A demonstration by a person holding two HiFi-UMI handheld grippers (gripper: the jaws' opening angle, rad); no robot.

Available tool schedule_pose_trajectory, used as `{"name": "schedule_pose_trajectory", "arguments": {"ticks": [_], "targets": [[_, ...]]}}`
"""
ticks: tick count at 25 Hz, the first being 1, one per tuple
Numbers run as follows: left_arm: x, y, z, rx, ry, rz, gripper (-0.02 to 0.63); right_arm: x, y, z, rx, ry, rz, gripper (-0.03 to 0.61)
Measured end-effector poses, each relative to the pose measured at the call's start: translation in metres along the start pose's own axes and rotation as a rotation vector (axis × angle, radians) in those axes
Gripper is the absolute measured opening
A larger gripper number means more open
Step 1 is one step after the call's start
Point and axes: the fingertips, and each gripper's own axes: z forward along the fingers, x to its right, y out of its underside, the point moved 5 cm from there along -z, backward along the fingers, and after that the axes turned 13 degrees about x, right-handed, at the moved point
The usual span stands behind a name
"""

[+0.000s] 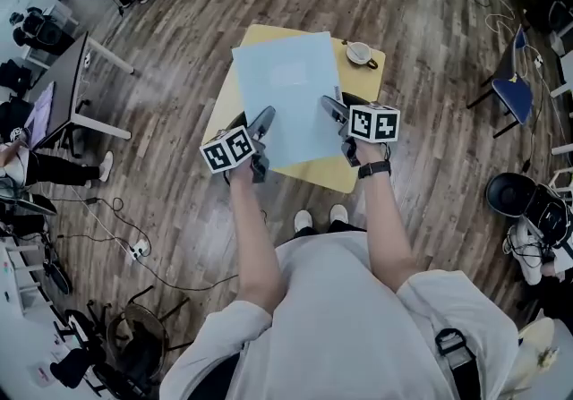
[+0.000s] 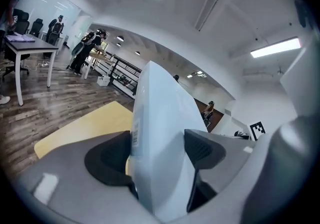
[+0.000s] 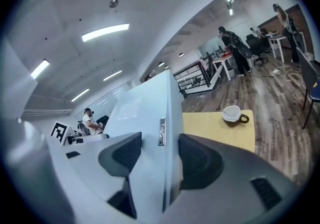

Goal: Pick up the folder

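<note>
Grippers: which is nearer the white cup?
The right gripper; the white cup stands beyond it, while the left gripper is across the pale blue folder.

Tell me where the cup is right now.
In the head view, the cup sits at the far right corner of the yellow table, just right of the blue folder.

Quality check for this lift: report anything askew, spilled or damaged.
Nothing stands out. The folder looks flat and uncreased. The left gripper and the right gripper each clamp one side near its close edge. The cup sits upright on the table, with nothing spilled.
</note>
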Motion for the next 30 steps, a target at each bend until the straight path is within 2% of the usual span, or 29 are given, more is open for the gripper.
{"name": "schedule_pose_trajectory", "arguments": {"ticks": [4, 13, 30], "targets": [[0.014, -0.03, -0.002, 0.07, 0.045, 0.036, 0.345, -0.015, -0.028, 0.001, 0.054, -0.036, -0.045, 0.244], [0.038, -0.083, -0.006, 0.186, 0.087, 0.109, 0.345, -0.042, -0.083, -0.001, 0.172, -0.096, -0.131, 0.239], [0.077, -0.15, -0.028, 0.359, 0.158, 0.237, 0.347, -0.092, -0.155, -0.017, 0.314, -0.157, -0.309, 0.233]]}}
